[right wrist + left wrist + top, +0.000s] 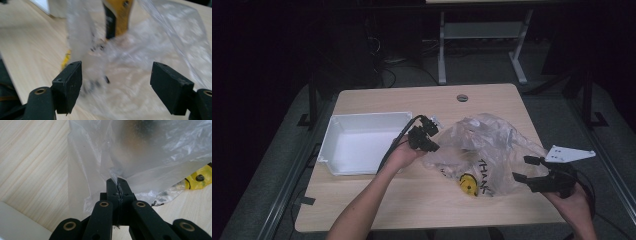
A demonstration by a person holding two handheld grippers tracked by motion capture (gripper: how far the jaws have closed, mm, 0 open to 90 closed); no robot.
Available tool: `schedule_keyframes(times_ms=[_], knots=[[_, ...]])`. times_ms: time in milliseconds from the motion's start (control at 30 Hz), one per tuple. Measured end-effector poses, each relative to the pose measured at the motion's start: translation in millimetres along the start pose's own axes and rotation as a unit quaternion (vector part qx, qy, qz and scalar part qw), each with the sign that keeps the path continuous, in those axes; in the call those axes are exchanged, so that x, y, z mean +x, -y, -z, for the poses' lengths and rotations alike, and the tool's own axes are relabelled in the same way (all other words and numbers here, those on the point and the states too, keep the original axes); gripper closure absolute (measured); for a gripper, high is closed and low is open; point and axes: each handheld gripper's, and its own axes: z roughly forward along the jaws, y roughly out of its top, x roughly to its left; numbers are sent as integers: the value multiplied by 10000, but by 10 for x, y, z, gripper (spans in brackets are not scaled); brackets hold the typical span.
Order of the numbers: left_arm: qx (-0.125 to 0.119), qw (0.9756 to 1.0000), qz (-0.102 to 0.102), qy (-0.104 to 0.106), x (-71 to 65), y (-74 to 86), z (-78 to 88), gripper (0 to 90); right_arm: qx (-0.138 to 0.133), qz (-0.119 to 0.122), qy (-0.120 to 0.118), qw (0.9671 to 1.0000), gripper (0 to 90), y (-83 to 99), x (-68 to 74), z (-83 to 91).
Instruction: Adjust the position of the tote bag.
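Plastic bag (492, 145): a clear, crumpled bag lying right of centre in the high view, on the wooden table (412, 200); dark print and a yellow item (469, 184) show through its lower part.
Left gripper (428, 132): at centre in the high view, on the bag's upper-left edge; in the left gripper view its jaws are pressed together with a fold of film pinched between them.
Right gripper (527, 169): at lower right in the high view, beside the bag's right edge; in the right gripper view its jaws stand wide apart with nothing between them but film lying beyond.
White bin (332, 131): left of centre in the high view, open-topped, just beside the left hand.
Handling, as a judgement: the film looks thin, soft and slippery, so it will likely sag and slide instead of holding shape; the contents add a little weight low down.
Where to grip, as a judgement: a bunched fold or the rim of the opening suits best, since a single flat layer may slip free.
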Motion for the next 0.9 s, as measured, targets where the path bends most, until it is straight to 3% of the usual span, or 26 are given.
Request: schedule_keyframes(times_ms=[200, 533, 767, 900], knots=[[-10, 10000, 5, -9, 2, 8, 7, 897, -81, 220, -269, 9994, 251, -175, 93, -31], [-20, 10000, 11, -21, 16, 13, 16, 892, -70, 466, -468, 9978, 297, -379, 152, -130], [-31, 10000, -1, -17, 21, 16, 17, 890, -156, 703, -478, 9963, 439, -509, 217, -172], [-25, 10000, 9, -17, 24, 20, 29, 882, -164, 783, -577, 9951, 613, -599, 238, -225]])
